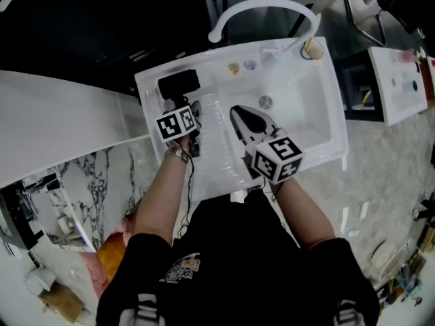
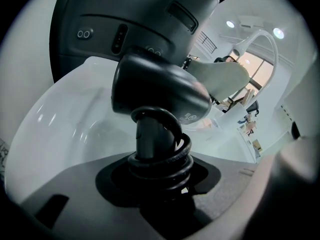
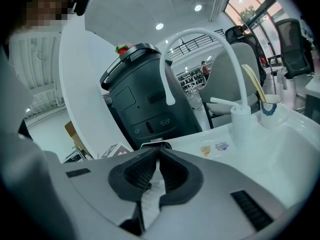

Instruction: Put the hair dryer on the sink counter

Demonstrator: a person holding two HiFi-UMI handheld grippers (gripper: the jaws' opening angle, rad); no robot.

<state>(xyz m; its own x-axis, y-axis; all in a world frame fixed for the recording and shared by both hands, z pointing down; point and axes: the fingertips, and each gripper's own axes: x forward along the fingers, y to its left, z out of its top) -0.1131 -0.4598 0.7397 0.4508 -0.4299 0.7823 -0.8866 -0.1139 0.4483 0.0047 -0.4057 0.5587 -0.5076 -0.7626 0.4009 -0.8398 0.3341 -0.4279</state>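
I can read no word or number in any view. The hair dryer [image 2: 160,91] bears a small pale label [image 2: 189,118], and the table [image 1: 151,87] carries two stickers [image 1: 234,67], all too small or blurred for me to make out. The left marker cube [image 1: 177,124] and the right marker cube [image 1: 277,158] show black-and-white square patterns only, without letters.
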